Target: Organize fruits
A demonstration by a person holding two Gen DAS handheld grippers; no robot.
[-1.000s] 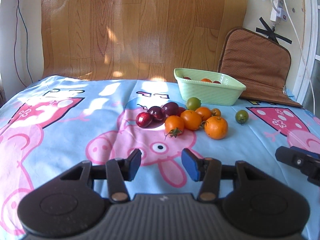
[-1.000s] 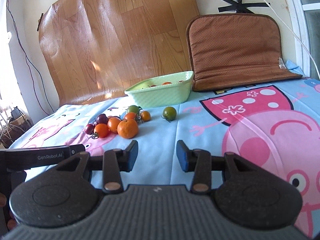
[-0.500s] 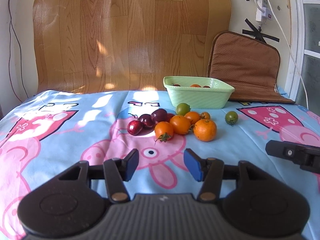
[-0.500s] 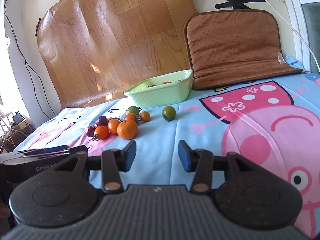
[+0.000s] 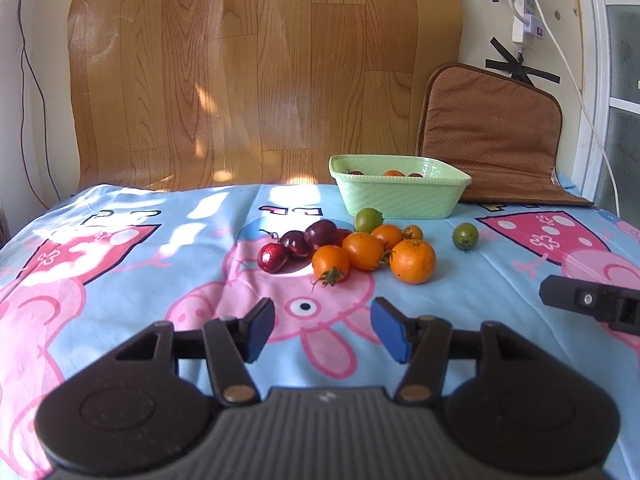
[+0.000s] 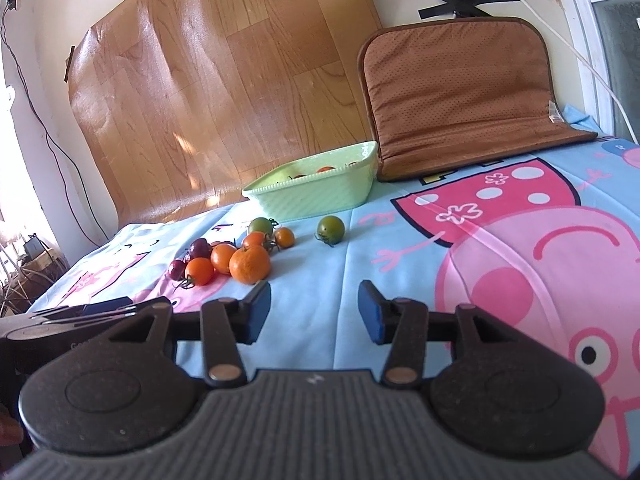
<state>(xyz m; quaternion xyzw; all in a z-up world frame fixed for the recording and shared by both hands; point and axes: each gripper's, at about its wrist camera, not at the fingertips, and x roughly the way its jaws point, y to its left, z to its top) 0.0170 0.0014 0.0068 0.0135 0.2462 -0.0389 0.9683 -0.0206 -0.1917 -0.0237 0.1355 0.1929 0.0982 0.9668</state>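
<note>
Clustered fruits (image 5: 352, 246) beside green basket (image 5: 398, 196)

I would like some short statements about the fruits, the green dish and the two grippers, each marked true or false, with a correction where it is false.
1. The left gripper is open and holds nothing. True.
2. The green dish has no fruit in it. False: a few fruits show above its rim.
3. One green tomato lies alone, apart from the cluster. True.
4. The right gripper is shut on the mandarin. False: it is open, and the mandarin lies on the cloth ahead of it.
5. The dark red cherries lie at the left end of the cluster in the left wrist view. True.
</note>
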